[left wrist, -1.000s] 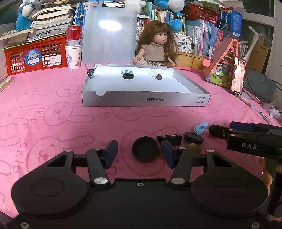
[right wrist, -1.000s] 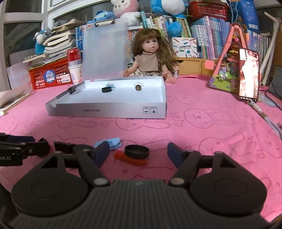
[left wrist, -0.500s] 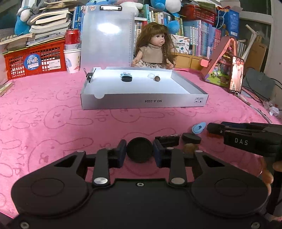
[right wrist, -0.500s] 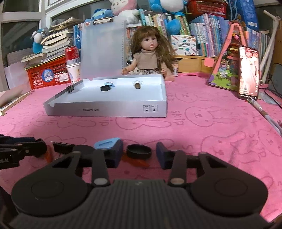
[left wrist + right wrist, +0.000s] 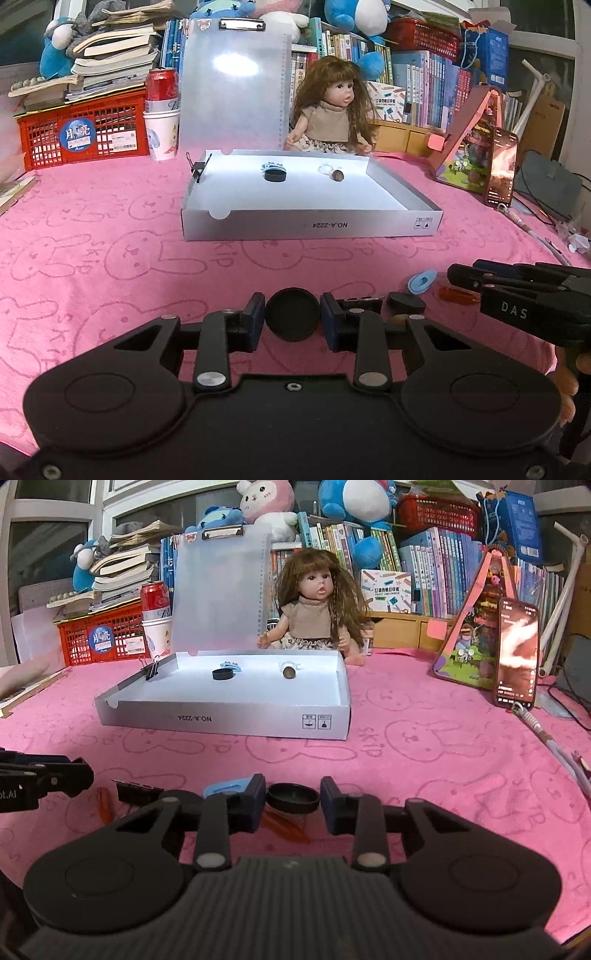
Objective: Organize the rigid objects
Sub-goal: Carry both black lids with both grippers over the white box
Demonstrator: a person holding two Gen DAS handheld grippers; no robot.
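My left gripper [image 5: 293, 313] is shut on a black round cap [image 5: 293, 321], held upright just above the pink cloth. My right gripper [image 5: 293, 792] is shut on a shallow black lid [image 5: 293, 798], its blue pads against the rim. An orange piece [image 5: 286, 826] lies under that lid. A blue clip-like piece [image 5: 221, 789] and a black binder clip [image 5: 135, 792] lie between the two grippers. The white shallow box [image 5: 310, 228] stands further back; it holds a black cap [image 5: 275, 175] and a small brown ball [image 5: 338, 175].
A binder clip [image 5: 198, 168] grips the box's left wall. Behind the box stand a clipboard [image 5: 232, 85], a doll [image 5: 334, 110], a red crate [image 5: 81, 133] and a can on a paper cup [image 5: 160, 110]. A phone [image 5: 516, 653] and a cable [image 5: 554, 746] are at the right.
Both grippers closed: the left onto the black round cap, the right onto the shallow black lid. Neither hand has shifted much.
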